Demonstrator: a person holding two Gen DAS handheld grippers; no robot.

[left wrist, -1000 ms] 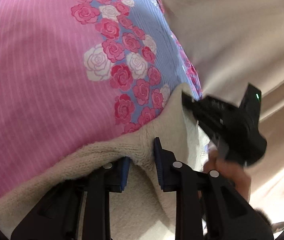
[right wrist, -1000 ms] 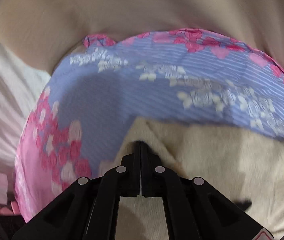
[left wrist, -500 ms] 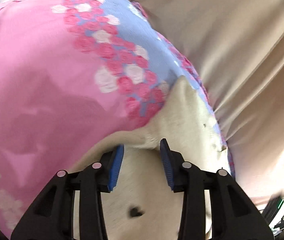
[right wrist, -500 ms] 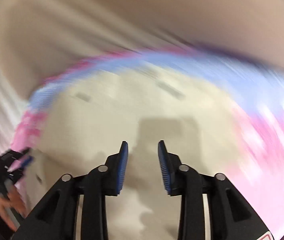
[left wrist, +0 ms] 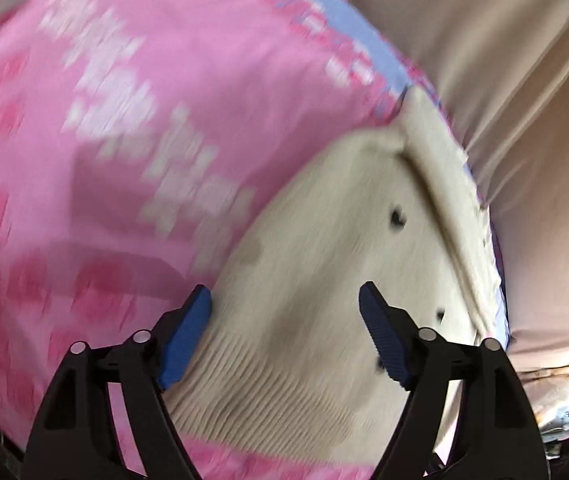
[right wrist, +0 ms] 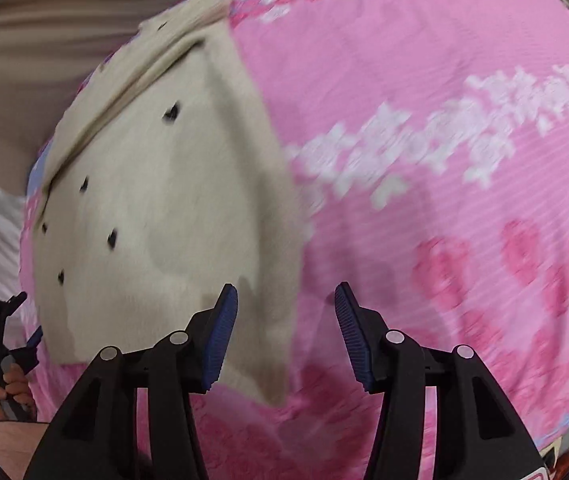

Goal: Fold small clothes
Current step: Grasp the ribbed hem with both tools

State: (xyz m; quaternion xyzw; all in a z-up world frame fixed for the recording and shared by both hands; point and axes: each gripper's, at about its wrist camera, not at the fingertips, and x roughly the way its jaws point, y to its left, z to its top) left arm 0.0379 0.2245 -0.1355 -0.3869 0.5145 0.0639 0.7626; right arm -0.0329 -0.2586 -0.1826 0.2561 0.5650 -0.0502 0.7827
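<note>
Left gripper jaws were opening, nothing clamped, above the cream knit garment. Right gripper jaws were opening too, empty, over the garment's edge. Garment lay flat on the pink floral sheet.

Your left gripper is opening its jaws over the cream knit garment, nothing pinched between the blue pads. Garment is lying on the pink floral cloth, beige sheet showing beyond. View is blurring.
</note>
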